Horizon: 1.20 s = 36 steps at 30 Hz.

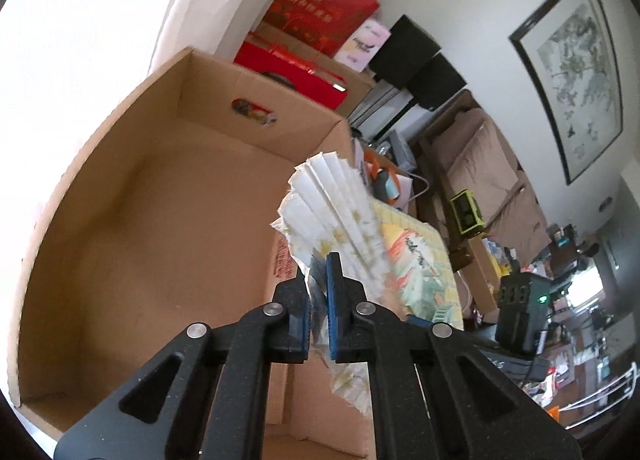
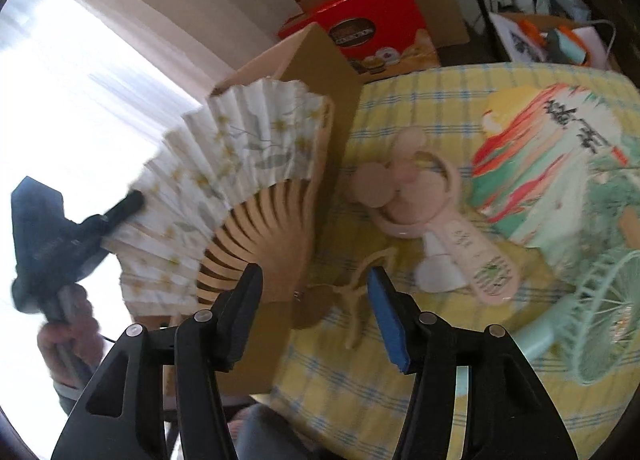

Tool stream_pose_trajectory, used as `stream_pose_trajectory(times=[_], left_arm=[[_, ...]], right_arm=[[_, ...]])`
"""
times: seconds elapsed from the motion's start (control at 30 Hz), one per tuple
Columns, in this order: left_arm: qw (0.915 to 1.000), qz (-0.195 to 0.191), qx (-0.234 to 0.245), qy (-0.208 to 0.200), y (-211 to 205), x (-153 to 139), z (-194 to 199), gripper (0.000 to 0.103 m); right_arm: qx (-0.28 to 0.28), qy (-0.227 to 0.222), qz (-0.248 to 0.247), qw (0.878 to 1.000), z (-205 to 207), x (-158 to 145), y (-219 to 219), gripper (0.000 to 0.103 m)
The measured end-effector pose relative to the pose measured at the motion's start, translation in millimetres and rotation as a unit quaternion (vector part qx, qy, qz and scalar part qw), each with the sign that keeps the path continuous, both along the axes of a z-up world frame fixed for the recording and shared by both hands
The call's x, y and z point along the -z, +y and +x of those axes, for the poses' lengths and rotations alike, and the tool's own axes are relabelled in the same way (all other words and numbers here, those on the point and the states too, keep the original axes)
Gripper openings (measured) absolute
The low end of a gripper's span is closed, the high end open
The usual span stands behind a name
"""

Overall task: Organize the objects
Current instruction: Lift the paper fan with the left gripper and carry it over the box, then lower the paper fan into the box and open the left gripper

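The left tool (image 1: 318,292) was clamped on the paper fan (image 2: 224,175), holding it spread open over the cardboard box (image 1: 160,219). The right tool (image 2: 316,300) hung apart above the surface (image 2: 400,360). Next, seemingly: lower and release the fan inside.

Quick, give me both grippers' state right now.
Left gripper: shut on the paper folding fan, held over the cardboard box.
Right gripper: open, holding nothing.
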<state>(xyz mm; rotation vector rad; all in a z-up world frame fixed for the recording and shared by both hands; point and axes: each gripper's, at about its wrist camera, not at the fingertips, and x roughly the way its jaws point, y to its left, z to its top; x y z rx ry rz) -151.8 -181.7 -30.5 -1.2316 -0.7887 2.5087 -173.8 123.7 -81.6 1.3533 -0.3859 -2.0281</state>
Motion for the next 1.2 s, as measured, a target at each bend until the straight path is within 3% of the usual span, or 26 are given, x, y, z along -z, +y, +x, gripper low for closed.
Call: stream_pose_trajectory(times=[0.07, 0.2, 0.4, 0.6, 0.83, 1.2], left_arm=[[0.9999, 0.006, -0.004, -0.009, -4.1, 8.5, -1.5, 0.008], [0.9996, 0.022, -0.006, -0.018, -10.5, 20.7, -2.4, 0.009], [0.9992, 0.038, -0.009, -0.007, -19.6, 17.1, -1.8, 0.009], [0.9987, 0.040, -0.027, 0.014, -39.2, -0.8, -3.4, 0.009], [0.9952, 0.057, -0.067, 0.043, -80.2, -9.1, -14.8, 0.009], [0.9968, 0.006, -0.080, -0.008, -93.5, 38.3, -50.6, 0.016]], right_arm=[[-0.003, -0.002, -0.001, 1.000, 0.5, 0.1, -3.2, 0.057], [-0.006, -0.003, -0.010, 1.000, 2.0, -7.2, -4.6, 0.043], [-0.008, 0.008, -0.008, 1.000, -3.5, -25.7, -7.3, 0.033], [-0.023, 0.037, 0.000, 0.999, -16.8, -54.4, -33.9, 0.033], [-0.042, 0.050, 0.008, 0.998, -59.6, -76.1, -90.0, 0.033], [-0.043, 0.071, 0.100, 0.992, -123.3, -49.8, -153.6, 0.033]])
